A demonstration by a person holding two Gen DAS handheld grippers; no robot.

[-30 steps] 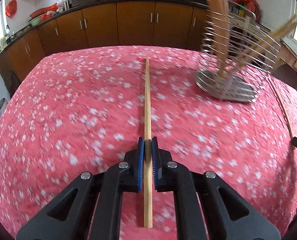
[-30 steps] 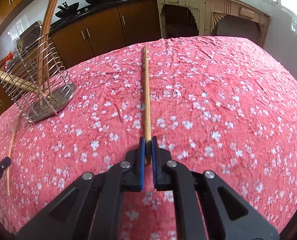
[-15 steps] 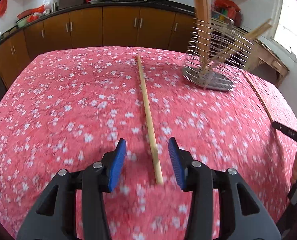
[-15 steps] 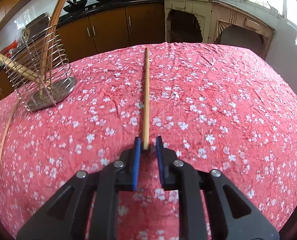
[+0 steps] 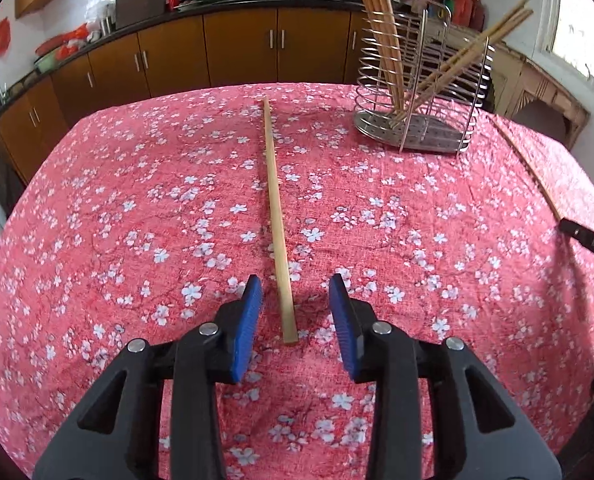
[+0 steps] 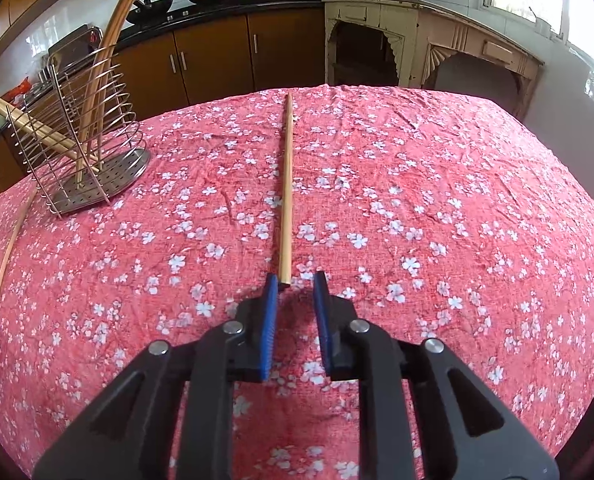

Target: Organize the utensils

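Here the left tongs (image 5: 296, 294) stand released, their jaws closing, around a chopstick's (image 5: 276, 212) near end without touching it. The right tongs (image 6: 295, 286) gape loose just behind another chopstick (image 6: 286, 184) on the surface (image 6: 437, 200). Ahead, the wire holder's (image 5: 421, 92) chopsticks (image 5: 381, 28) are cut off above.

Two pale wooden chopsticks lie flat on the surface, apart from the wire utensil holder (image 5: 421, 92): one (image 5: 276, 216) to its left, one (image 6: 286, 188) to its right. The holder stands upright, with several chopsticks (image 5: 381, 28) leaning inside it.
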